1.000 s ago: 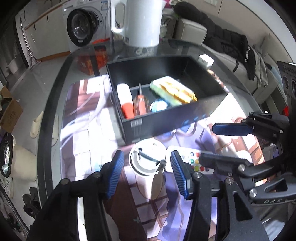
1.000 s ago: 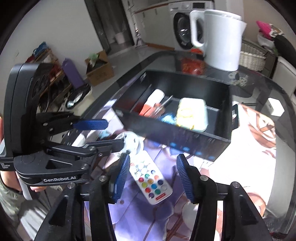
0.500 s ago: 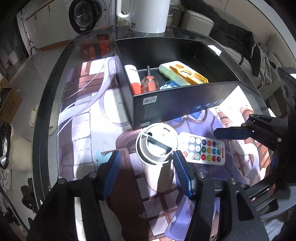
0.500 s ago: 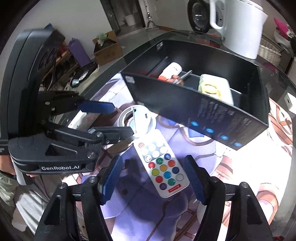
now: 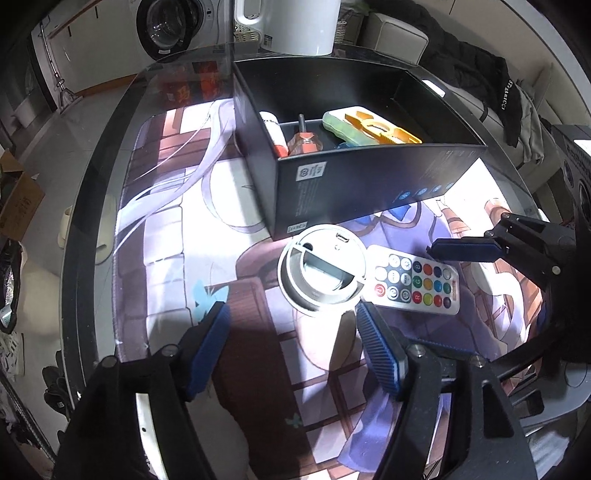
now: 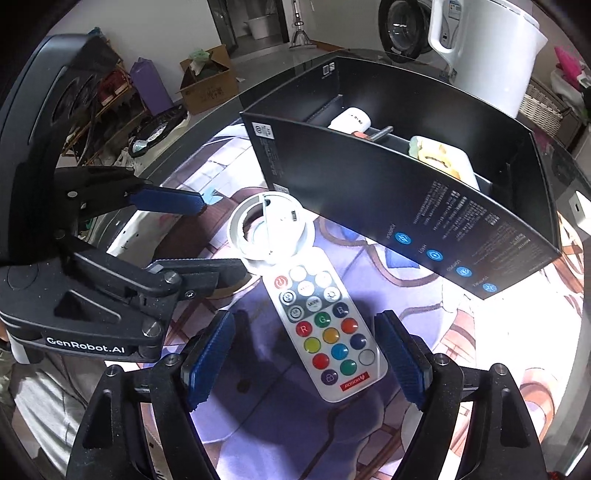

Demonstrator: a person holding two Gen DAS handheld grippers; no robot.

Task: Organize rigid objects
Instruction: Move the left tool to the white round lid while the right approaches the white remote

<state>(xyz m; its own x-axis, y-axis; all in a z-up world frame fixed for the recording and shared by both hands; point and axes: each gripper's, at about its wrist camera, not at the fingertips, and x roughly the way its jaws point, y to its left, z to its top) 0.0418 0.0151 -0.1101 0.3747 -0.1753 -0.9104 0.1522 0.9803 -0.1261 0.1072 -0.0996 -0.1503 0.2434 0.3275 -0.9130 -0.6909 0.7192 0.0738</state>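
A white lidded cup (image 5: 322,275) stands on the printed mat just in front of the black box (image 5: 369,184); it also shows in the right wrist view (image 6: 269,230). A white remote with coloured buttons (image 5: 415,280) lies beside the cup, touching it (image 6: 327,332). My left gripper (image 5: 295,328) is open, its fingers on either side of the cup's near side. My right gripper (image 6: 306,354) is open, straddling the remote above the mat. The box holds a white-and-red tube (image 5: 275,134), a screwdriver (image 5: 304,138) and a green-and-orange item (image 5: 369,127).
A white kettle (image 5: 295,26) stands behind the box on the round glass table (image 5: 92,229). A small white block (image 6: 578,208) lies at the table's right. A washing machine, cardboard boxes and clutter sit on the floor beyond.
Both grippers have dropped lower and closer over the cup and the remote, which look larger now. The right gripper's fingers have spread wider around the remote. Cup and remote have not moved.
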